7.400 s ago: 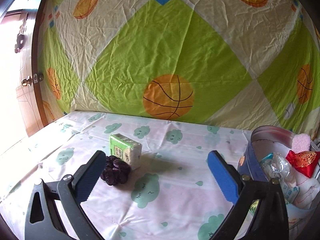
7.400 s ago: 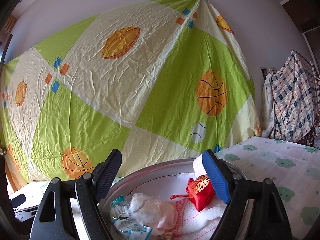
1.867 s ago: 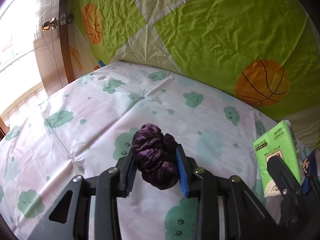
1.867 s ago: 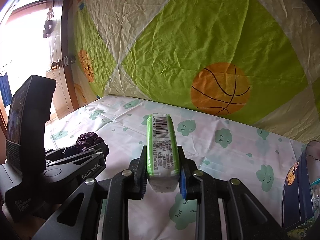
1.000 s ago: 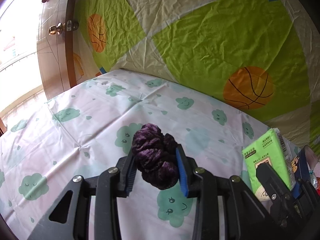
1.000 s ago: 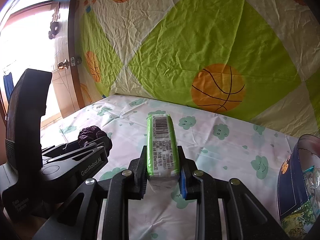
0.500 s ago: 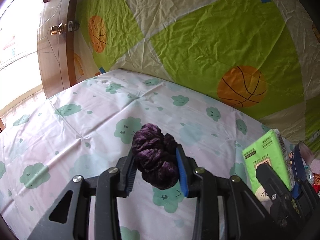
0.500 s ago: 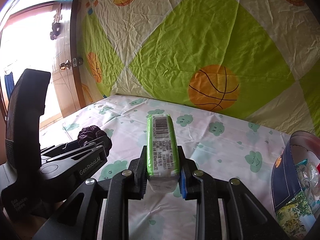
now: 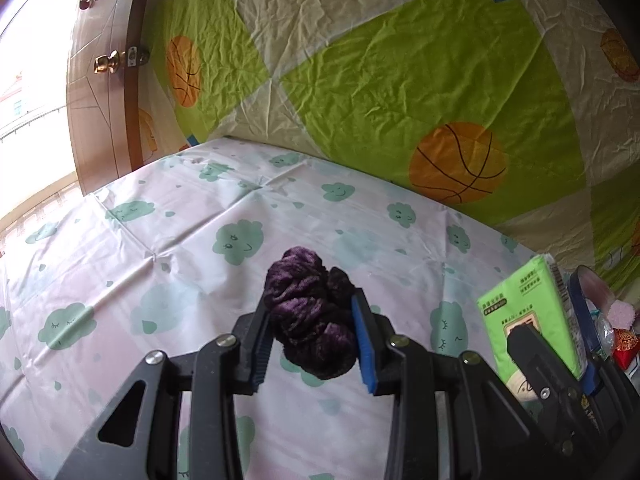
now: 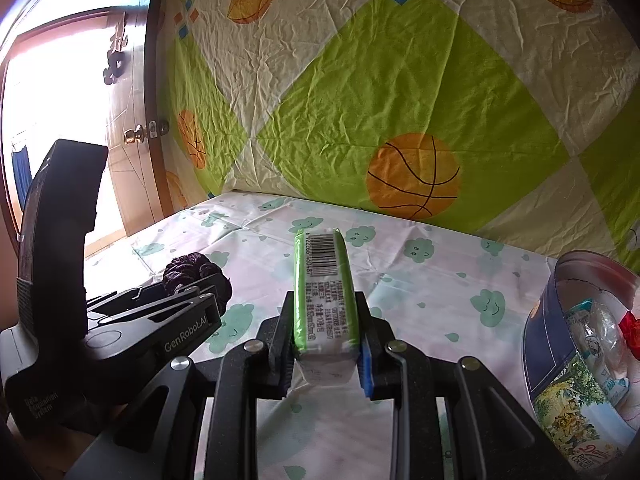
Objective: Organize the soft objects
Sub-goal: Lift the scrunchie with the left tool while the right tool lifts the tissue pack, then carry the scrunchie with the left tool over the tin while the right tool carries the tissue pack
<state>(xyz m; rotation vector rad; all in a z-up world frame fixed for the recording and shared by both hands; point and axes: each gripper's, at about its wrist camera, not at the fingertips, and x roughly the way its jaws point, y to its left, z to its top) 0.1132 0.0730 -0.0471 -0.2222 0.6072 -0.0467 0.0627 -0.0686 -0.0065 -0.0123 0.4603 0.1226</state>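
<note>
Two clamps: right hand-held gripper [image 10: 323, 344] gripping tissue pack [image 10: 323, 296], long axis pointing forward, left hand-held gripper [image 9: 314, 340] squeezing purple scrunchie [image 9: 312, 316].

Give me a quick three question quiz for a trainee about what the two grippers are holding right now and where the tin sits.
1. True or false: the left gripper is shut on the purple scrunchie.
2. What does the right gripper hold: A a red pouch, B the green tissue pack, C nothing?
3. Fill in: in the right wrist view, the round tin stands to the ____ of the right gripper.

Key: 1 true. 2 B. 3 right.
</note>
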